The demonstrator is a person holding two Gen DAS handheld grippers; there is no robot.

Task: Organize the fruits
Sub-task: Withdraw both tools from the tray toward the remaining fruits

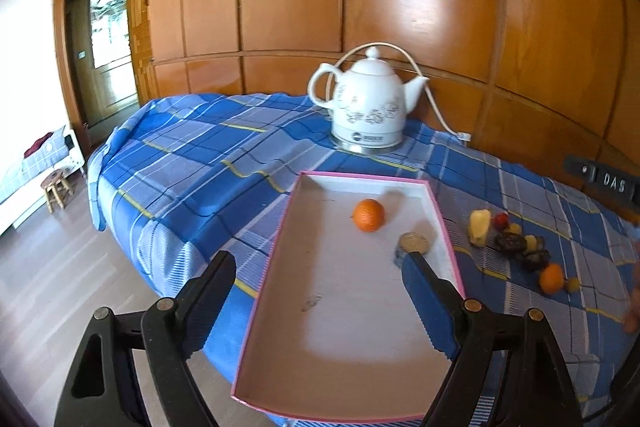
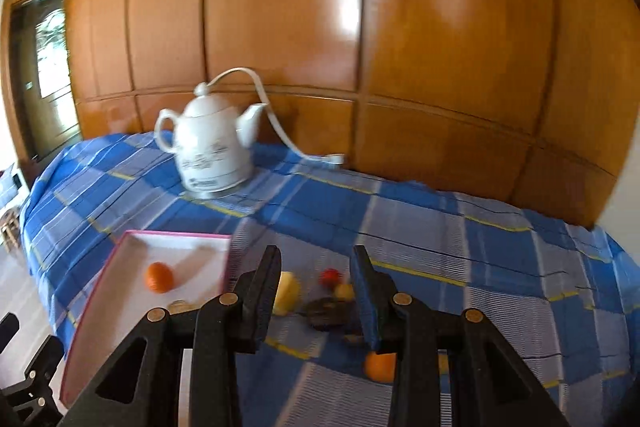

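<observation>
Left gripper [image 1: 316, 263] hovers over the near half of the pink-rimmed tray [image 1: 448, 227], jaws spread wide, nothing between them. Right gripper [image 2: 316, 259] is aimed at the loose fruit on the checked cloth [image 2: 460, 227]; its jaws stand partly apart and empty, no pad on anything. The right wrist view is smeared, so small detail there is unsure.

Tray contents: one orange [image 1: 369, 215] near the far end and a small round puck-like piece [image 1: 412, 247] by the right wall. Still on the cloth, just right of the tray: yellow wedge [image 2: 286, 293], small red fruit [image 2: 330, 277], small yellow fruit [image 2: 344, 291], a dark lump [image 2: 326, 311], second orange [image 2: 380, 367] nearest the wrist, part hidden behind the right finger.

Step in hand, as I judge it: right gripper picks the next piece. Advice: widen the jaws before descending, take one fruit only, close across its narrow width, and approach from above so the neighbours are not pushed. The pieces lie close together; the second orange stands apart and looks the easiest grab. Round fruit may roll off the pads, so centre it.

Orientation: the yellow wedge is the only clearly elongated piece, its long axis running roughly away from the camera, towards the kettle [image 2: 212, 147] side. The tray's long axis runs likewise from the near edge towards the wall. The oranges have no axis worth noting
</observation>
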